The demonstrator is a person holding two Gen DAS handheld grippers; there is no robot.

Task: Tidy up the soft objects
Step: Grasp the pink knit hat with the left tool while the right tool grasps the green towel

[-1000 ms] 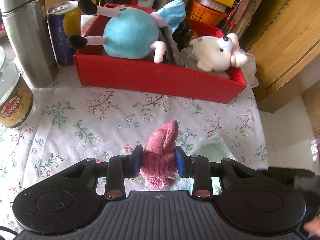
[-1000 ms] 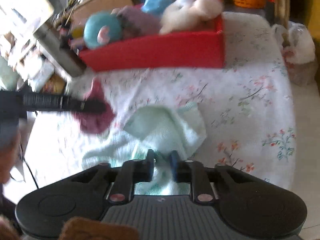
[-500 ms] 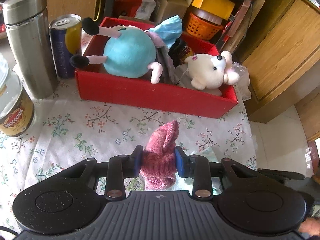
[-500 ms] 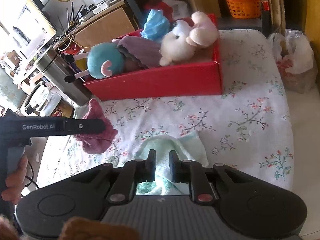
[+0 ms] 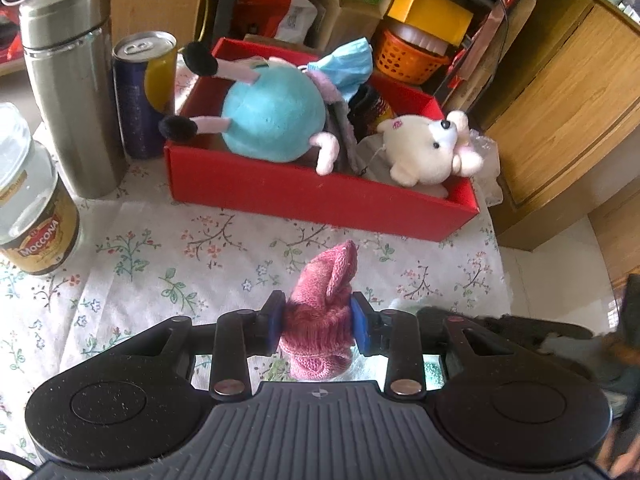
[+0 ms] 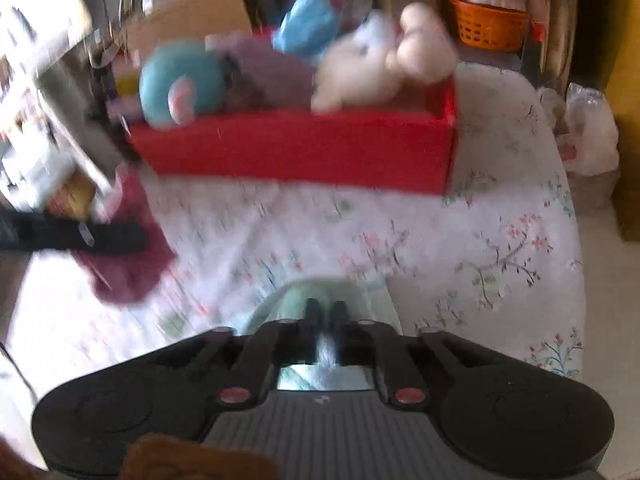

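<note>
Left gripper point(image 5: 318, 322) clamps the pink knitted hat point(image 5: 322, 312) above the desk point(image 5: 160, 248), right gripper point(image 6: 325, 314) pinches the mint-green towel point(image 6: 320, 292); both remain outside the red box point(image 5: 312, 196) already holding plush toys.

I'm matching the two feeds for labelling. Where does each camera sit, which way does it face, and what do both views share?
Left wrist: on the left gripper, looking along its fingers at the pink knit item they clamp, red box beyond; a hand's edge lower right.
Right wrist: on the right gripper, blurred, pinching the pale green cloth; the left gripper enters from the left.
Shared: red box, blue plush, cream plush, floral tablecloth.
</note>
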